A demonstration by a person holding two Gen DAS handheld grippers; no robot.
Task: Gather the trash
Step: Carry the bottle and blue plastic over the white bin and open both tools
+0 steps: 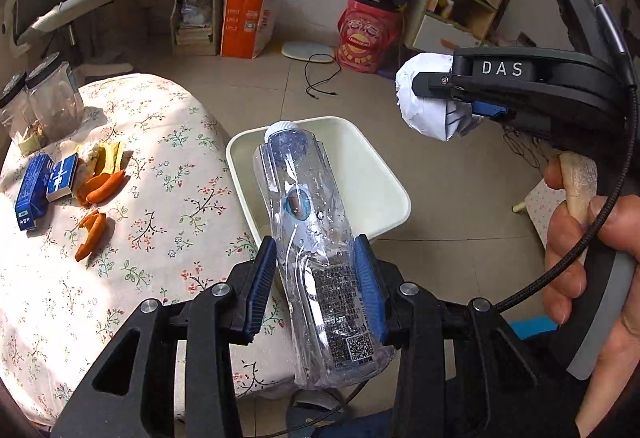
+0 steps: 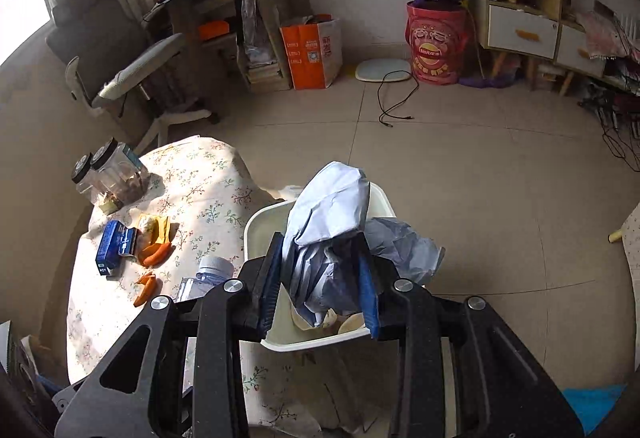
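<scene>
Left gripper [image 1: 316,286]: fingers clamp a clear plastic bottle [image 1: 316,238] at frame centre, above the white bin [image 1: 360,165]. Right gripper [image 2: 320,286]: fingers clamp crumpled paper [image 2: 332,222] over that bin.

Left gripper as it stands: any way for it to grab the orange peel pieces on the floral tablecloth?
Probably not yet. The left gripper is shut on a crushed clear plastic bottle above the white rectangular bin, so its fingers are full. The orange peel pieces lie uncovered on the floral tablecloth; dropping the bottle would free them.
</scene>
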